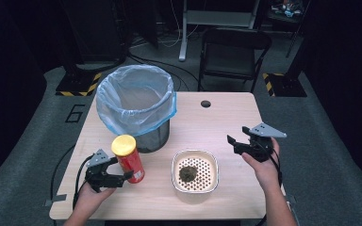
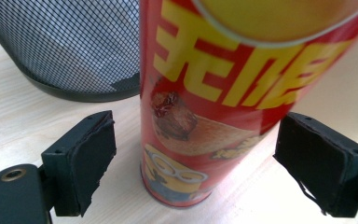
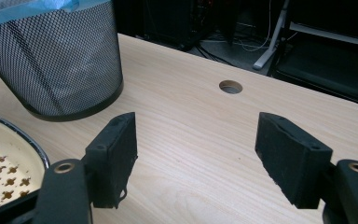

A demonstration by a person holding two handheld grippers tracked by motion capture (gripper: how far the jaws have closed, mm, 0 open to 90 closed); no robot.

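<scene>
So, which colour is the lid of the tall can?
Yellow; the lid tops the red can, clearest in the high view.

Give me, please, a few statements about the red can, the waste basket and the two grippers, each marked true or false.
1. The red can stands upright on the table. True.
2. The left gripper is clamped shut on the can. False: the can is between its jaws, but gaps show on both sides.
3. The right gripper holds the white bowl. False: its jaws are open over bare table, with nothing between them.
4. The mesh waste basket is lined with a bluish bag. True.
5. The white bowl has nothing in it. False: a dark clump lies in its middle.
</scene>
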